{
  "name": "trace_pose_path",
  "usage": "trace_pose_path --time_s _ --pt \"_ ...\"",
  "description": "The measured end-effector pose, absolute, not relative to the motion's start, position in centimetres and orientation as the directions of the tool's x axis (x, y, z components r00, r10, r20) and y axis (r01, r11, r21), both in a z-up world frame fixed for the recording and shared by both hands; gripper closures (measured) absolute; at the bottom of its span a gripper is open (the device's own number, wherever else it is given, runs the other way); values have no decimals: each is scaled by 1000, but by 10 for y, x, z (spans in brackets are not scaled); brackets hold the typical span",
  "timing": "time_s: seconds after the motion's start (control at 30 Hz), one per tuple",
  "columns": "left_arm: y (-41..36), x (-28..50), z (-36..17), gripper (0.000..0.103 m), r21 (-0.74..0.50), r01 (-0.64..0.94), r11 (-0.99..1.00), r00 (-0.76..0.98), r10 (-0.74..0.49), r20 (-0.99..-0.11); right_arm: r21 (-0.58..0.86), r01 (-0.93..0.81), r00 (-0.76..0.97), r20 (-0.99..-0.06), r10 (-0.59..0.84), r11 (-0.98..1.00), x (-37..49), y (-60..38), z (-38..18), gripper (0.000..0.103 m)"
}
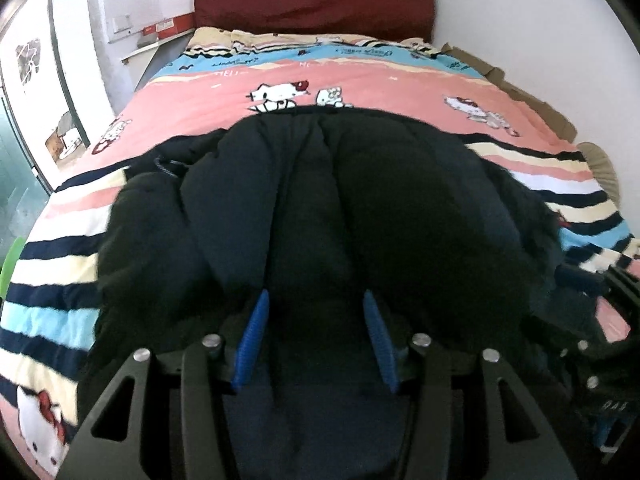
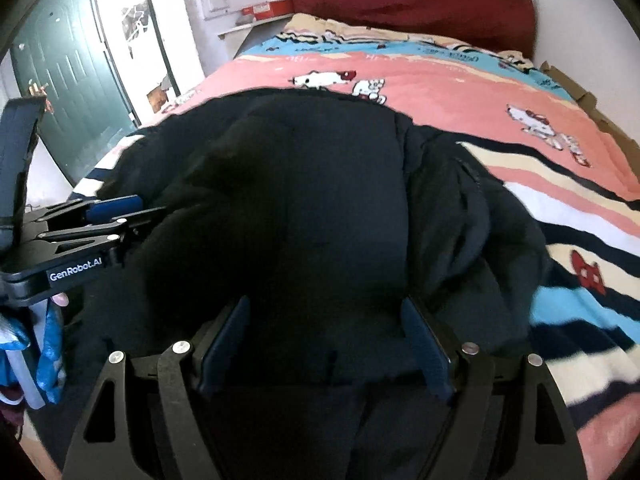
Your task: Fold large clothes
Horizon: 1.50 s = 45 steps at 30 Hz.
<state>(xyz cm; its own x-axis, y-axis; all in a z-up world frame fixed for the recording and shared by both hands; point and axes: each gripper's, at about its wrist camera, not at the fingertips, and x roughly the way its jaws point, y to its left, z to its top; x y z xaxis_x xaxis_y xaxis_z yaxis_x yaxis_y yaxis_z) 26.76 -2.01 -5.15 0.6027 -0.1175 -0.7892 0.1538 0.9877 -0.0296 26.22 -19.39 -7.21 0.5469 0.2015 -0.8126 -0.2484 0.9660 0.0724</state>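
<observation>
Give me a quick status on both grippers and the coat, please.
Left gripper and right gripper: jaws apart, dark padded coat bunched between them. Coat heaped on striped cartoon-cat bedspread. Nothing in the way.

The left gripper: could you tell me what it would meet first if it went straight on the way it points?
Most likely the dark padded coat, which fills the space ahead of the left gripper; depth is unclear.

Under my tools: bedspread (image 1: 224, 112), pink with cartoon cats, striped cream, navy and light blue lower down. Dark red headboard (image 1: 314, 0) against white wall (image 1: 520, 20). Red box (image 2: 262, 9) on a ledge left of the headboard. Green door (image 2: 68, 60) far left in right view.
</observation>
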Motion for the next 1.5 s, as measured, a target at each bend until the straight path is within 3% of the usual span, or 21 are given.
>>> trace_pose_path --time_s 0.3,0.4,0.57,0.7,0.93,1.23,1.5 --pt "39 171 -6 55 -78 151 986 628 -156 -762 74 -253 642 -733 225 965 166 -229 -1 19" --pt "78 142 2 45 -80 100 992 647 -126 -752 76 -221 669 -714 208 972 134 -256 13 17" --pt "157 106 2 41 -94 -59 994 649 -33 -760 91 -125 675 -722 152 988 101 -305 13 15" --pt "199 82 -7 40 -150 -113 982 641 -43 -766 132 -65 636 -758 143 989 81 -338 -8 15" --pt "217 53 -44 39 -317 -97 943 599 -199 -775 242 -1 549 -811 203 970 58 -362 -56 15" --pt "216 50 -112 39 -488 -134 863 517 -359 -777 273 -72 411 -868 278 959 64 -333 -95 14" --pt "206 37 -146 39 -708 -84 701 472 -598 -648 353 -70 332 -874 356 933 66 -330 -114 13"
